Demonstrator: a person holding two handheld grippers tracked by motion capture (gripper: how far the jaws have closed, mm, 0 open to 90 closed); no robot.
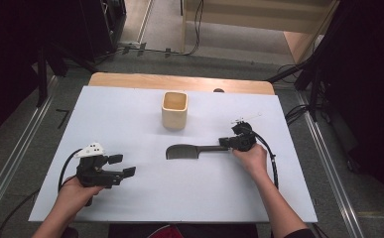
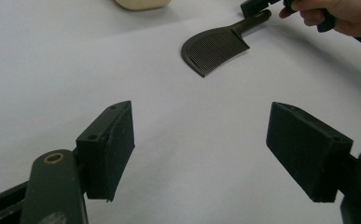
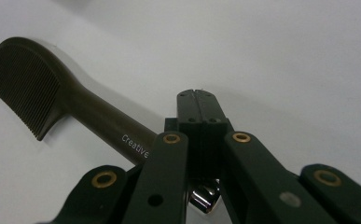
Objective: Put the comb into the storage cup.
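Note:
A dark comb (image 1: 184, 151) lies flat mid-table, teeth end to the left, handle pointing right. In the right gripper view the comb (image 3: 24, 84) runs back along the left side of my right gripper (image 3: 197, 100), whose jaws are pressed together with nothing between them. Seen from above, my right gripper (image 1: 225, 142) sits at the handle's end, just on its far side. At the table's near left, my left gripper (image 1: 122, 166) is open and holds nothing. Its own view has the pads wide apart (image 2: 201, 149) over bare table, with the comb (image 2: 215, 49) farther off.
A cream square cup (image 1: 174, 110) stands upright behind the comb, near the table's far middle. The white tabletop (image 1: 130, 114) ends in a wooden strip at the back. Cables trail from both grippers; floor rails run along each side.

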